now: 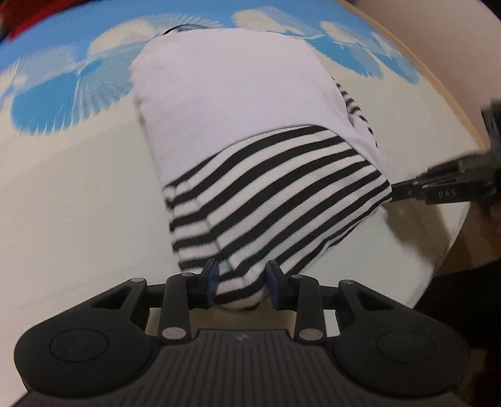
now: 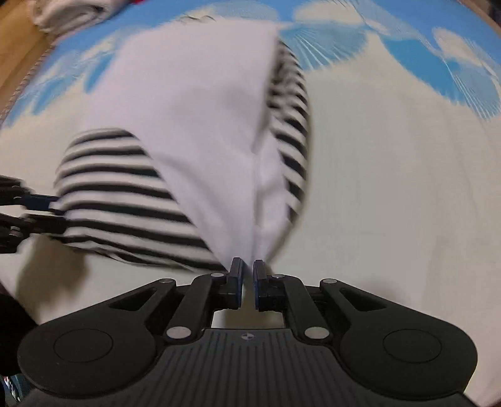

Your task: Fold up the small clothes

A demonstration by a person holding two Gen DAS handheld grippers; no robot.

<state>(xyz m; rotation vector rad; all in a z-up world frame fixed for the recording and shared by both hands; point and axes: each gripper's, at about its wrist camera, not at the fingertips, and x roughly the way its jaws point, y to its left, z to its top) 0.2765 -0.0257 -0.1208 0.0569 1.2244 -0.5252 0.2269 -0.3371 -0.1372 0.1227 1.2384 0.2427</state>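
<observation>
On a round table (image 1: 78,188) covered with a cream cloth printed with blue and white fan shapes, a small garment (image 1: 238,103) lies partly folded, its plain white body spread toward the far edge and a black-and-white striped sleeve (image 1: 275,194) drawn across the near end. From the left wrist view, the left gripper (image 1: 241,286) is clenched on a bunched fold of the striped fabric, its two blue-padded fingers pressing the cloth from either side. The right gripper (image 1: 407,192) reaches in from the right edge of that view, its dark fingertips meeting the sleeve's far corner beside the table's rim.

From the right wrist view, the same garment (image 2: 194,103) appears with its white panel running down to the right gripper (image 2: 247,281), whose blue pads stand a narrow gap apart. White cloth comes down to the tips of the fingers, but motion blur makes it hard to say whether the pads still pinch it; they appear to have let go. A second striped section (image 2: 291,125) shows along the right edge of the white panel. At the left of this view, the left gripper (image 2: 47,206) holds the end of the striped sleeve (image 2: 119,188) just above the tablecloth. A pile of pale folded cloth (image 2: 69,12) sits at the far upper left, beyond the table's edge.
</observation>
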